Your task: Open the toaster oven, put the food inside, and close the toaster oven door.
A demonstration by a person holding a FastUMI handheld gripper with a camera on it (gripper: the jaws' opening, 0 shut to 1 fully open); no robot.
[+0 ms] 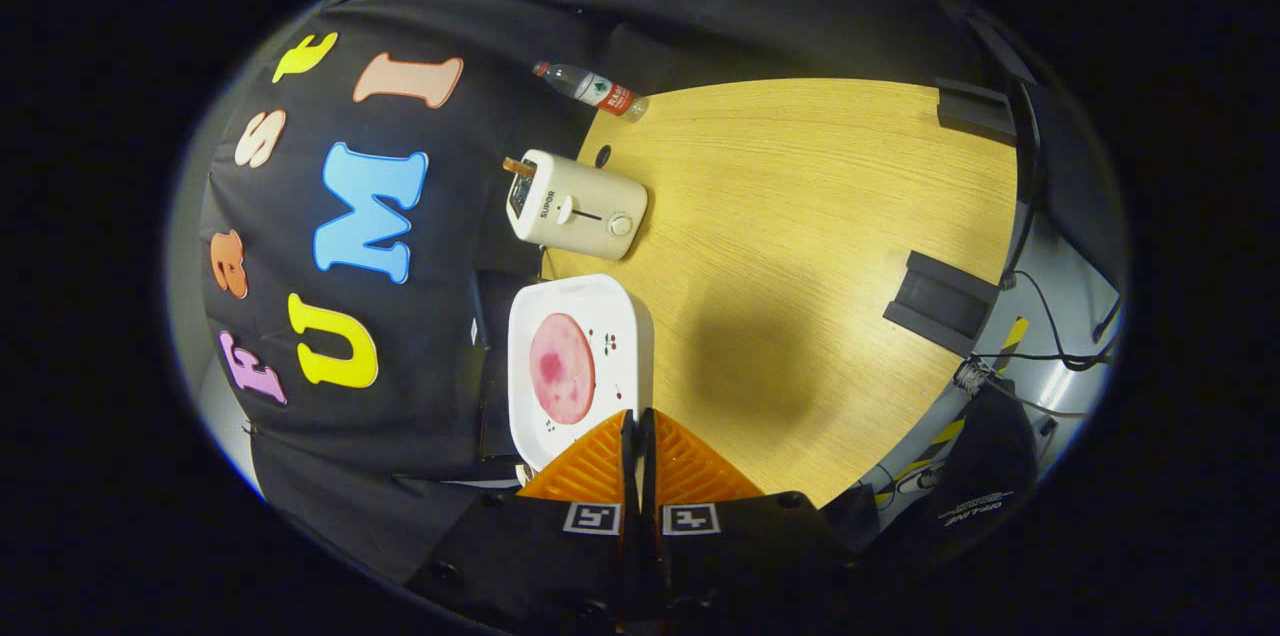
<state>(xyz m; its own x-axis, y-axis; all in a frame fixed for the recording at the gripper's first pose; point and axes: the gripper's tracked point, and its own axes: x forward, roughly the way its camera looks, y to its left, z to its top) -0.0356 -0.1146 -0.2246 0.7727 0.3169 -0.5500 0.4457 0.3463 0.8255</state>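
Note:
The view is rolled sideways. A cream toaster (578,204) with a slider and a round knob stands on the wooden table (800,216) near the black cloth wall, with something brown poking from its slot end. Closer to me, a white square plate (625,316) carries a round pink slice of food (561,367). My gripper (638,416) hangs above the plate's near edge, its fingers pressed together with nothing between them.
A plastic water bottle (590,90) lies or stands past the toaster at the table's far end. Two black brackets (940,301) (975,106) sit on the table's opposite edge. Cables (1050,336) and a striped pole run beyond that edge.

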